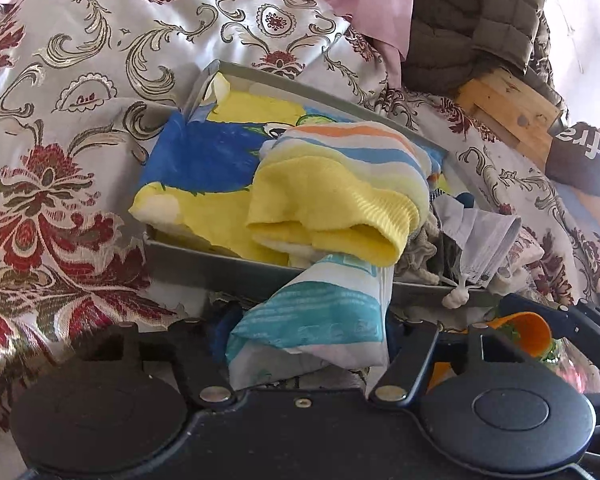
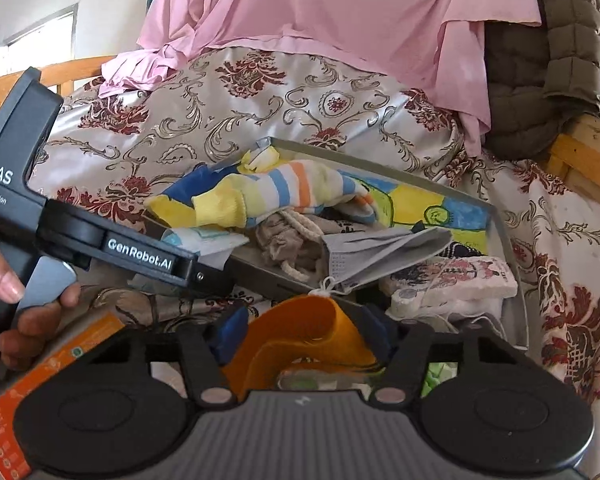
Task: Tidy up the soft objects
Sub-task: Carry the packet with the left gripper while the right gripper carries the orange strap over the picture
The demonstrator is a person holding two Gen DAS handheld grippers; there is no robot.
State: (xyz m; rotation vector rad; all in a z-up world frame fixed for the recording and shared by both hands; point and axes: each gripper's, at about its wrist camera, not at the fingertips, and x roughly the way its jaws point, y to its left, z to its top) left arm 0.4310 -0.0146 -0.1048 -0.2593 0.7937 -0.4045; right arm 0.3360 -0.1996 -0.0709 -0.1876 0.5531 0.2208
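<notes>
Orange cloth [image 2: 300, 332] hides our right gripper's [image 2: 304, 336] fingertips, jaws clamped on it; left gripper [image 1: 312, 320] clamps 1 teal packet [image 1: 312, 312]; 1 tray [image 2: 500, 216] partly buried.

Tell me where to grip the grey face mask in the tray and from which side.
Grip the grey mask at its near folded end, where the knotted ear loop hangs over the tray wall. Probably come from the near side: that end pokes out free, while the far part lies among other cloths. Both grippers look occupied, the left on a teal-printed packet, the right on an orange cloth.
</notes>
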